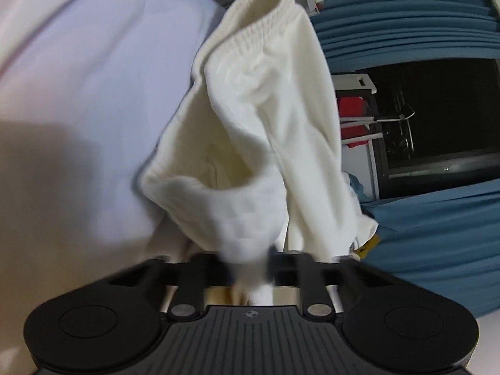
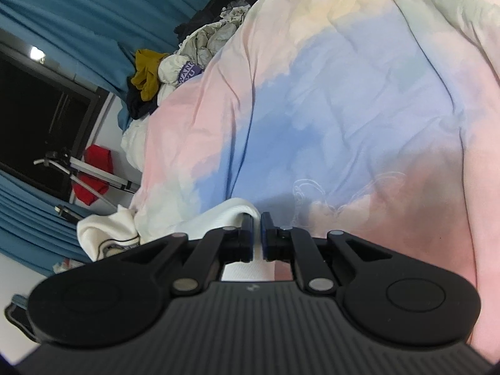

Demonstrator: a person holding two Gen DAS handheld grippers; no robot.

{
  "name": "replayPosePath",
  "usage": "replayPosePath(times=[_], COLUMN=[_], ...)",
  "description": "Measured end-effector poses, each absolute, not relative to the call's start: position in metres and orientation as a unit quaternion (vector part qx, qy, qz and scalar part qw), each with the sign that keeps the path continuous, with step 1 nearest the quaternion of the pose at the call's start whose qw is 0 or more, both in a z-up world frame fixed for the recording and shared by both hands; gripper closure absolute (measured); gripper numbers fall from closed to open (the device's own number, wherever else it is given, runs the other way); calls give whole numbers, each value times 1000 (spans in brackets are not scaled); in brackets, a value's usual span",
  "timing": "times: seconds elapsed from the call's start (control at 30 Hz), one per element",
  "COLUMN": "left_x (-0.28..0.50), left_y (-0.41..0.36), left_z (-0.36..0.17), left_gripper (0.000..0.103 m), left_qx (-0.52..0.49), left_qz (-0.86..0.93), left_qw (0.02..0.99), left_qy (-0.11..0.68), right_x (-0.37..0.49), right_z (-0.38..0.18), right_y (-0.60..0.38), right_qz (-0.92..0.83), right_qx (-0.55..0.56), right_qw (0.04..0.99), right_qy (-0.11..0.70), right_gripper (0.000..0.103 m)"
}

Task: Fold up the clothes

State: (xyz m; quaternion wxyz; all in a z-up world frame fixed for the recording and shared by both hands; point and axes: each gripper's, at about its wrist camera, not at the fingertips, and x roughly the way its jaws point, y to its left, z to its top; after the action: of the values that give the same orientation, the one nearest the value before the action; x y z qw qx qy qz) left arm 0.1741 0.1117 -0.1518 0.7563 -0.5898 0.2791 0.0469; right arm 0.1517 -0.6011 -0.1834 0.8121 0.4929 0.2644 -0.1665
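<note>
A cream white knit garment (image 1: 259,118) with a ribbed cuff at the top hangs in front of the left wrist camera, above the bed. My left gripper (image 1: 250,265) is shut on its lower bunched part; the image is blurred there. In the right wrist view the same white garment (image 2: 218,218) trails off to the left over the bed. My right gripper (image 2: 257,234) is shut on a fold of it, the cloth passing between the fingers, close above the pastel bedcover (image 2: 343,109).
The bedcover is pink, blue and cream and also shows in the left wrist view (image 1: 93,78). A pile of unfolded clothes (image 2: 175,68) lies at the bed's far edge. Blue curtains (image 1: 422,25), a dark window (image 1: 437,118) and a rack with red cloth (image 2: 93,175) stand beyond.
</note>
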Motion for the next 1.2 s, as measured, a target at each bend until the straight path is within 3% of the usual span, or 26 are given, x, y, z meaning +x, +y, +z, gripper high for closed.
replayPosePath(times=[0.23, 0.4, 0.5, 0.67, 0.83, 1.03, 1.2], left_x=[132, 90, 35, 19, 23, 29, 33], left_y=[147, 188, 215, 231, 229, 226, 226], left_z=[-74, -44, -61, -79, -92, -97, -102], left_gripper=[94, 94, 94, 94, 93, 93, 93], left_qx=[-515, -483, -511, -523, -518, -502, -506], left_qz=[99, 120, 118, 117, 121, 126, 131], left_qw=[822, 827, 808, 801, 804, 813, 809], left_qy=[222, 260, 268, 267, 265, 266, 269], right_x=[148, 141, 131, 111, 127, 246, 310], right_z=[-186, -195, -189, -166, -133, -136, -177], right_y=[-600, -605, -606, -602, -584, -529, -518], right_qz=[-171, -170, -165, -188, -180, 13, 41], right_qx=[482, 516, 521, 478, 385, 188, 158], right_qw=[811, 782, 782, 814, 875, 927, 903], right_qy=[286, 305, 301, 271, 233, 325, 398], right_gripper=[94, 92, 82, 51, 49, 44, 43])
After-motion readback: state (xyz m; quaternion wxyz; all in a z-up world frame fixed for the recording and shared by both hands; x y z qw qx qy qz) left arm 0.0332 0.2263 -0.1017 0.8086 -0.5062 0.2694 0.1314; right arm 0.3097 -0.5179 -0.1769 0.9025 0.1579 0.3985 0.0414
